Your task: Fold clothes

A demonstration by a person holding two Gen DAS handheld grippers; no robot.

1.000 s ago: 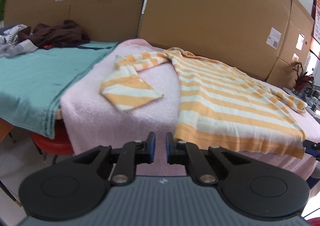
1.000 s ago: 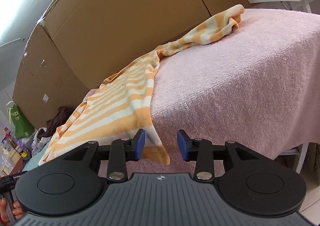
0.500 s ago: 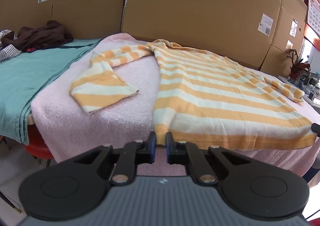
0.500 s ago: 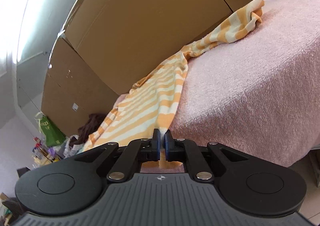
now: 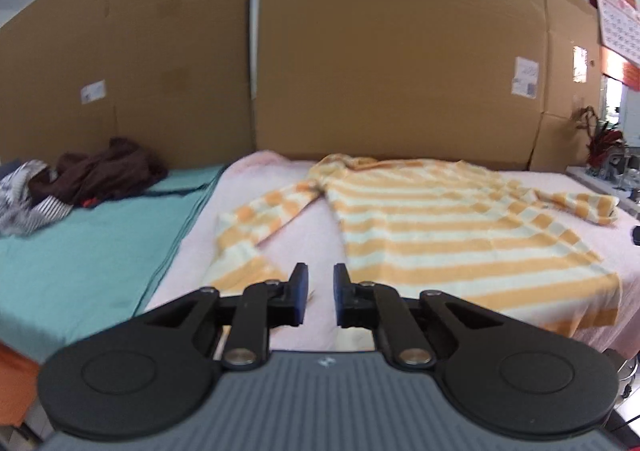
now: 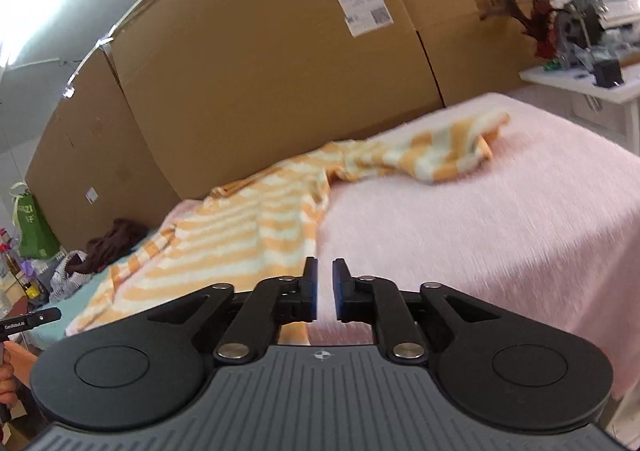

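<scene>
An orange-and-cream striped shirt (image 5: 440, 235) lies spread flat on a pink blanket (image 5: 304, 235). Its left sleeve (image 5: 248, 247) is bent toward the front edge and its right sleeve (image 5: 576, 207) is bunched at the far right. My left gripper (image 5: 320, 291) hovers above the blanket between that left sleeve and the shirt's body, narrowly open and holding nothing. In the right wrist view the shirt (image 6: 240, 243) runs off to the left. My right gripper (image 6: 325, 289) sits over its near hem corner. Pink blanket (image 6: 480, 235) shows through the small gap between its fingers.
A teal cloth (image 5: 80, 251) covers the surface to the left, with a pile of dark and striped clothes (image 5: 100, 171) on it. Cardboard boxes (image 5: 400, 71) wall off the back. A white table (image 6: 580, 83) with clutter stands at the right. A hand (image 6: 8, 363) shows at the lower left.
The right gripper shut on the hem corner, then let go to a narrow gap. Both grippers rose from the front edge to above the blanket. The shirt now lies flatter.
</scene>
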